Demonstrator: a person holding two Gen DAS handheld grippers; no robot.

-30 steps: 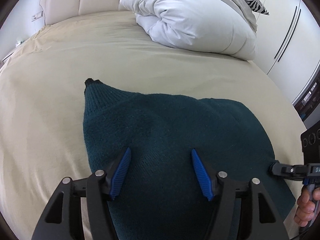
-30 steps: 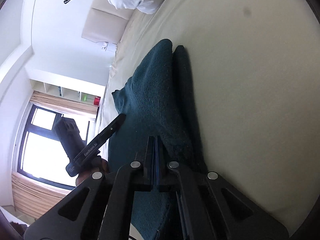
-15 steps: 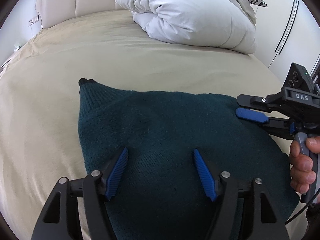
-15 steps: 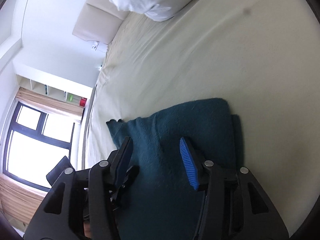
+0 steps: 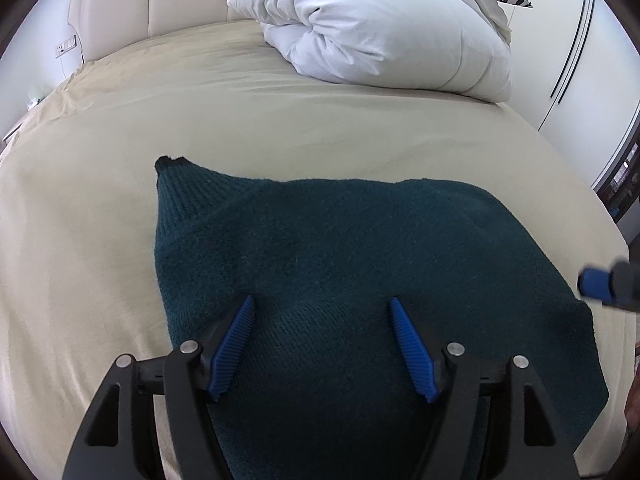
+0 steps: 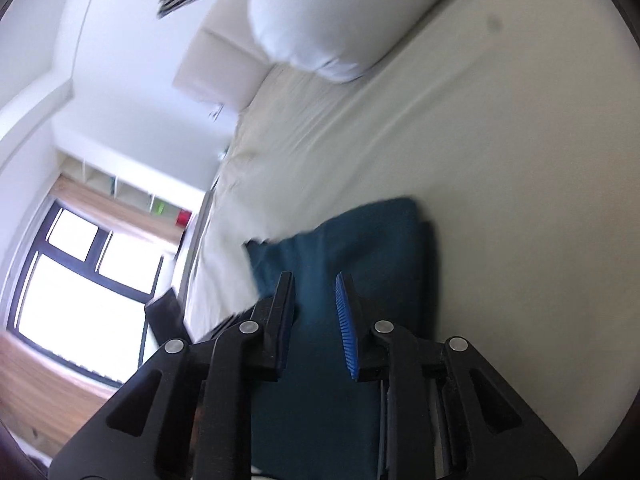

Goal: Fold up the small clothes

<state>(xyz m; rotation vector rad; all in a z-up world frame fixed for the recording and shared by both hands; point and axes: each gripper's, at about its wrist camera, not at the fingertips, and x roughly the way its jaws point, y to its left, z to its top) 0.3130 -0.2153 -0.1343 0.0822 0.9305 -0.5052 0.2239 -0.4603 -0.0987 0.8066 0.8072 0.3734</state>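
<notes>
The dark green knit sweater (image 5: 360,272) lies folded flat on the bed (image 5: 100,220), right under the left gripper (image 5: 322,344). Its blue ribbed fingers (image 5: 234,344) are spread and opening more, with nothing pinched. The right gripper (image 6: 314,320) hangs above the sweater's edge, closing on nothing. The sweater looks fuzzy, with a ribbed cuff poking out. A puffy white duvet (image 5: 380,28) sits behind. A second ago the right gripper was pinched shut low by the sweater's edge.
</notes>
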